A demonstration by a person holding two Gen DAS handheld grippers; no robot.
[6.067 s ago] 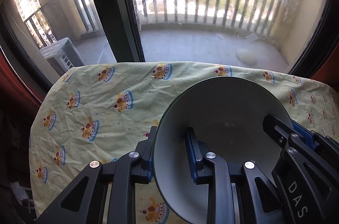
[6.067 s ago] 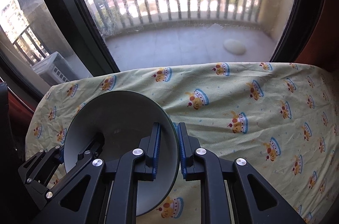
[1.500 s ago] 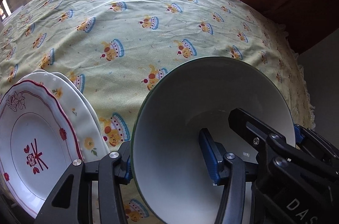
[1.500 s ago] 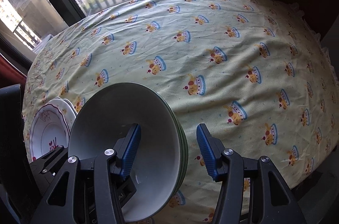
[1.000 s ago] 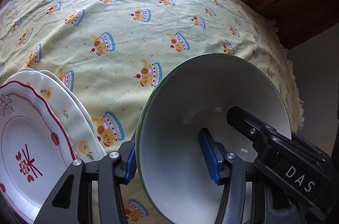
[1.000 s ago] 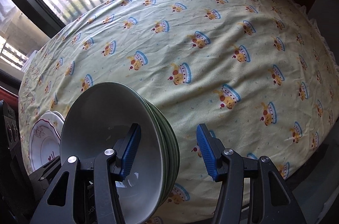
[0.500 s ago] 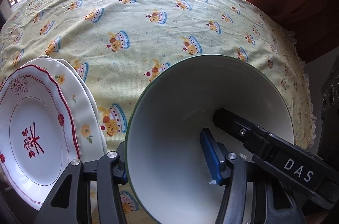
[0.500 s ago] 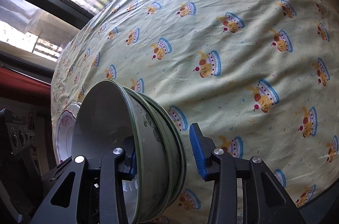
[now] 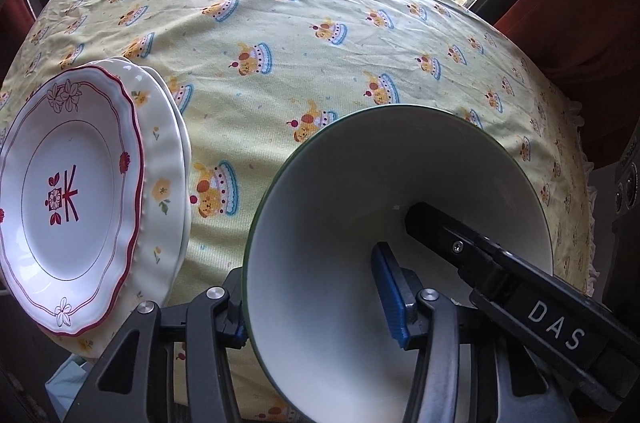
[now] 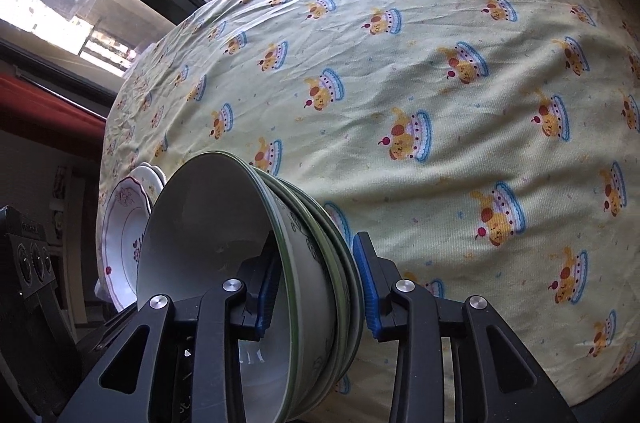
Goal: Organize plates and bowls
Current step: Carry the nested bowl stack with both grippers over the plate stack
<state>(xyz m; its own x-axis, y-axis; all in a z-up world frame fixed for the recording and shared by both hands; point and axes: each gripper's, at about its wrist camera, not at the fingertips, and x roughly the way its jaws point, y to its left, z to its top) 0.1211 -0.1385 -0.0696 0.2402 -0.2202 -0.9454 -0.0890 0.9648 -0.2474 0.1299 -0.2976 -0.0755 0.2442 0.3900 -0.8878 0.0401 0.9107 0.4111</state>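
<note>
green-rimmed bowls (image 10: 304, 263) between right gripper (image 10: 316, 291)

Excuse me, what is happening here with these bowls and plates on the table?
A person is tidying dishes with two hand-held grippers. Both grippers straddle opposite sides of a nested stack of green-rimmed bowls standing on the yellow tablecloth. The left gripper has one of its fingers inside the top bowl and one outside; the right gripper brackets the stacked rims, and both have just been closing. A stack of plates, red-trimmed one on top, sits beside the bowls.
</note>
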